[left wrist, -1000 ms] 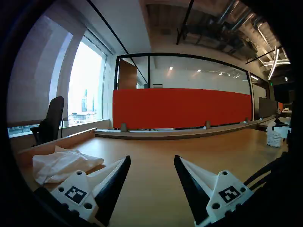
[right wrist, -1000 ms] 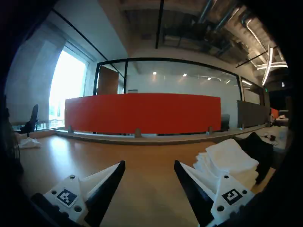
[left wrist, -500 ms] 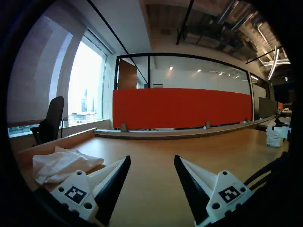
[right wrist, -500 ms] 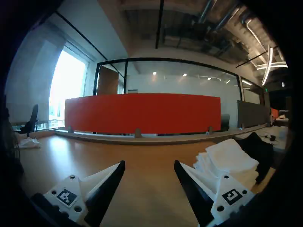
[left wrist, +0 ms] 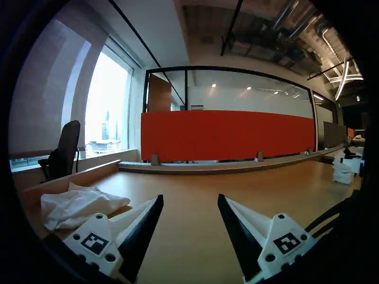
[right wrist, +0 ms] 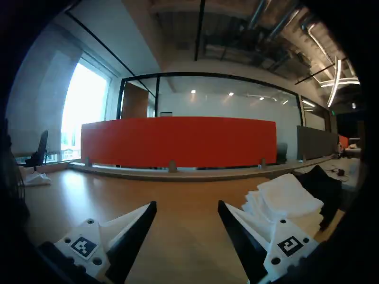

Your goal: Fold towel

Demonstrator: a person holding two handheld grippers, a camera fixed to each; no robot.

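A crumpled white towel [left wrist: 78, 206] lies on the wooden table [left wrist: 203, 189] at the left, just beyond my left gripper's left finger. My left gripper [left wrist: 189, 201] is open, low over the table, with nothing between its fingers. In the right gripper view the same towel [right wrist: 35, 178] shows small at the far left. My right gripper [right wrist: 187, 208] is open and holds nothing. A stack of folded white towels [right wrist: 284, 201] sits just past its right finger, and the same stack [left wrist: 342, 171] appears at the far right in the left gripper view.
A red divider panel [left wrist: 227, 135] runs along the table's far edge. A black office chair [left wrist: 61, 156] stands by the window at the left. A black cloth [right wrist: 324, 187] lies behind the folded stack. Bare wood stretches ahead of both grippers.
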